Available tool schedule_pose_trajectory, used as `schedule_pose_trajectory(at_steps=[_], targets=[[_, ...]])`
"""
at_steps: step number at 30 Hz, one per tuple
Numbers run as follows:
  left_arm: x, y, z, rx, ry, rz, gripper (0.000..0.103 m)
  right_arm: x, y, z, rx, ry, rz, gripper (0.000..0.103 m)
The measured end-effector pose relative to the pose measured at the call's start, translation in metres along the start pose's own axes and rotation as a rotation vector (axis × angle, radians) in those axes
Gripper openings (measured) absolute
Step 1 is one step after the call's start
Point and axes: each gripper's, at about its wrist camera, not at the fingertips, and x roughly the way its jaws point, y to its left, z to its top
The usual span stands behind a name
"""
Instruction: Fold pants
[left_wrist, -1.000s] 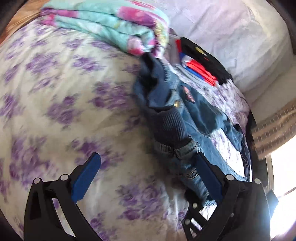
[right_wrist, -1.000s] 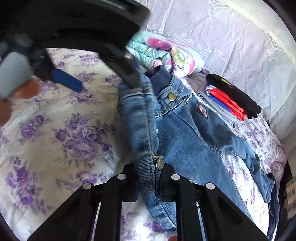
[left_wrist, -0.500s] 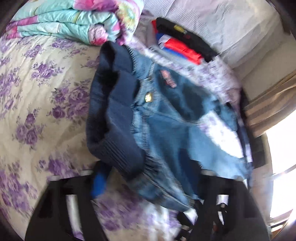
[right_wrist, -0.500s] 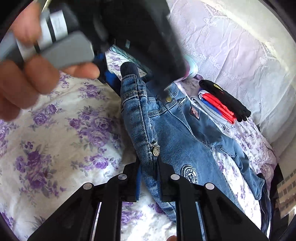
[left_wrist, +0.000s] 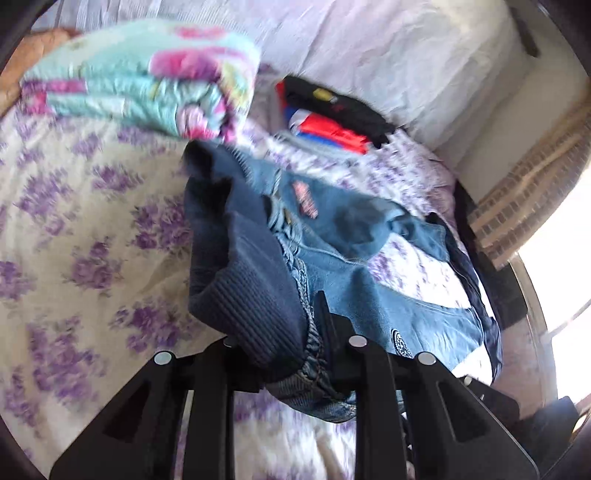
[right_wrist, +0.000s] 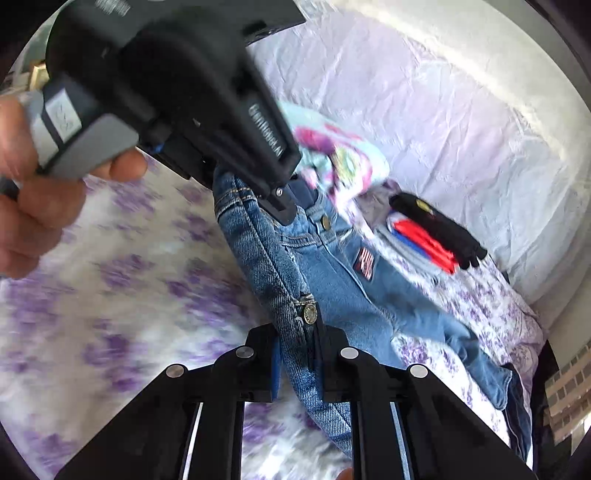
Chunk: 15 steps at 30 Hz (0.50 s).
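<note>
Small blue jeans (left_wrist: 351, 266) with a dark ribbed waistband lie across the flowered bed, legs trailing to the right. My left gripper (left_wrist: 284, 332) is shut on the ribbed waistband, which bunches over its left finger. In the right wrist view the jeans (right_wrist: 332, 280) hang stretched between both tools. My right gripper (right_wrist: 295, 332) is shut on the denim waist edge just below a metal button (right_wrist: 309, 314). The left gripper (right_wrist: 280, 206) clamps the far waist corner there, held by a person's hand (right_wrist: 37, 206).
A folded turquoise and pink blanket (left_wrist: 147, 81) lies behind the jeans. A stack of folded black, red and blue clothes (left_wrist: 332, 114) sits beside it, against a white pillow (left_wrist: 406, 55). The purple-flowered sheet (left_wrist: 74, 221) stretches left. A bright window (left_wrist: 554, 280) is at right.
My left gripper went from wide open beside the waistband to shut on it and lifted it. The right gripper kept its grip and the waist rose off the sheet.
</note>
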Motion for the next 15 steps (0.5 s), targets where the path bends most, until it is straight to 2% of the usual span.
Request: schedule_pose_trajectory(at_steps=[5,7,10,13,14,15], targets=[[-0.057,0.013,-0.043,0.006,-0.076,0.012,0.02,-0.041,0.032,0.005,-0.05,-0.058,0.141,0.014],[-0.079,0.027,-0.069,-0.017,-0.1,0.051,0.02,-0.047,0.05,0.005,-0.073,-0.067,0.22,0.014],[-0.086,0.05,-0.102,-0.064,-0.094,0.129,0.021,-0.042,0.073,0.0,-0.095,-0.054,0.299,0.014],[-0.073,0.071,-0.124,-0.125,-0.045,0.207,0.032,-0.022,0.078,-0.009,-0.055,0.021,0.378,0.018],[-0.072,0.072,-0.128,-0.125,-0.044,0.236,0.043,-0.02,0.072,-0.01,-0.025,0.034,0.407,0.02],[-0.075,0.071,-0.129,-0.116,-0.054,0.271,0.05,-0.022,0.062,-0.012,0.018,0.035,0.443,0.028]])
